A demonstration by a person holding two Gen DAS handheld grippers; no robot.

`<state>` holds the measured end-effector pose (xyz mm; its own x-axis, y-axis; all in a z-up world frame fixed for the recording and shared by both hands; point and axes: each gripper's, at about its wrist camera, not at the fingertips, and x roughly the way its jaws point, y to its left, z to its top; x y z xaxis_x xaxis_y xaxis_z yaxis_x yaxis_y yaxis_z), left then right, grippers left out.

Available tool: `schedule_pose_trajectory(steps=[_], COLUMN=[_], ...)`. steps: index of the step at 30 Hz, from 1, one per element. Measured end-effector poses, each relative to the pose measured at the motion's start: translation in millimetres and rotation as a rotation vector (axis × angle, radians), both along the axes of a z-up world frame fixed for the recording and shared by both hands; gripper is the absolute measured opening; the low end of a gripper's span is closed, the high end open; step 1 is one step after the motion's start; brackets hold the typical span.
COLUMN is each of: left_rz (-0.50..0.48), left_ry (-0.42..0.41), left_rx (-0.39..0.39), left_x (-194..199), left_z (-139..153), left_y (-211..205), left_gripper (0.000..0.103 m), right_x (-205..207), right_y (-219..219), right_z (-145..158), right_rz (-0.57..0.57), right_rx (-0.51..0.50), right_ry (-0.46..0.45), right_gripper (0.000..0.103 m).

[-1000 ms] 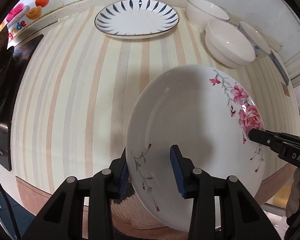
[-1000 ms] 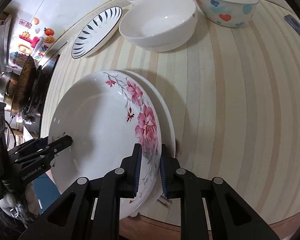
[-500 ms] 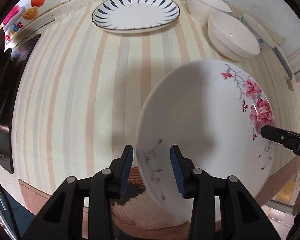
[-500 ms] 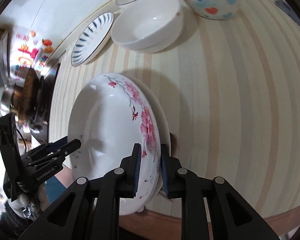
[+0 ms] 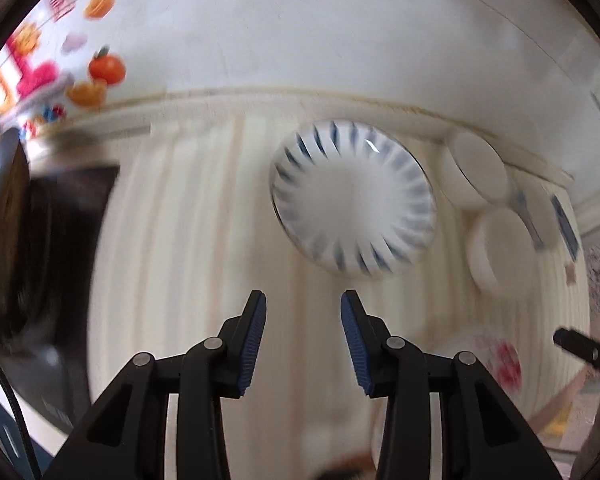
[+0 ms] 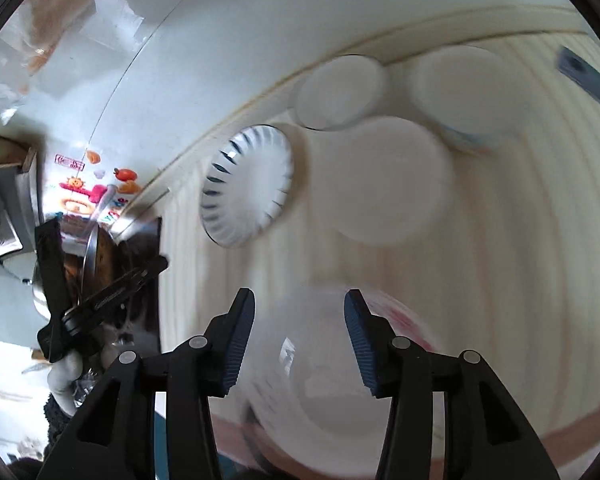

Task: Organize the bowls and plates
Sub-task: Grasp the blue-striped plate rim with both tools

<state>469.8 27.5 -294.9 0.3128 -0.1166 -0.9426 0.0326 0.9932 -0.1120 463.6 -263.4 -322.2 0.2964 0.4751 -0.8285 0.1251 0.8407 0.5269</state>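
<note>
Striped tabletop [image 5: 188, 240] blurred. Your left hand-held gripper [image 5: 303, 340] and right hand-held gripper [image 6: 299, 344] both gape wide, holding nothing. Floral plate [image 6: 340, 380] lies near front edge; blue-striped plate [image 5: 352, 208] near wall.

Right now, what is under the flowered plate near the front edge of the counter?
The flowered plate lies on the striped counter, below the open right tool. The picture is blurred, and the plate covers what is beneath it, so I cannot tell if another plate is there.
</note>
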Motion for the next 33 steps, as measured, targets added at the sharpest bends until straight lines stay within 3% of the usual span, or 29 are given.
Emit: schedule_pose_trajectory(steps=[6,11,13,15,18,19,22,26,33], left_rz=[-0.059,-0.105,-0.123,-0.141,-0.148,-0.152,-0.152,-0.141,-0.095], left_ry=[0.040,0.087,0.106,0.115,0.108,0.111,0.100,0.092,0.047], left_rx=[0.057,0.071,0.077,0.040,-0.001,-0.017,-0.012,-0.009,-0.018], left_x=[83.0,121.4,129.7,134.9,138.8,140.0,138.7,129.0,101.8], left_z=[-39.8,-76.2,-89.0,-97.0,-99.0,-99.8,-99.1,-94.4,-64.2], left_y=[8.8,7.1,5.1,4.4,4.3,3.6,0.8,2.9,9.8], left_gripper=[0.036,0.036,0.036,0.038,0.036,0.030,0.030,0.030,0.030], right_x=[72.7,103.1,108.5,113.2,119.6,120.9,122.1,122.4,113.4], right_y=[60.9,80.1,82.1,88.5,89.7,87.6,82.9,79.4,74.6], right_z=[-35.8,-75.8,-83.1,-85.6,-92.0,-94.7,-97.0,-96.4,-70.0], right_rz=[-0.020,-0.021,-0.006,0.021,0.028,0.023,0.018,0.035,0.080], right_rx=[-0.102,-0.162,-0.221,-0.264,-0.290,-0.287,-0.281,-0.257,-0.231], right_ry=[0.006,0.064,0.050,0.037,0.039,0.046,0.048,0.045,0.011], right_gripper=[0.050,0.049,0.038,0.036,0.027,0.021,0.014,0.013,0.013])
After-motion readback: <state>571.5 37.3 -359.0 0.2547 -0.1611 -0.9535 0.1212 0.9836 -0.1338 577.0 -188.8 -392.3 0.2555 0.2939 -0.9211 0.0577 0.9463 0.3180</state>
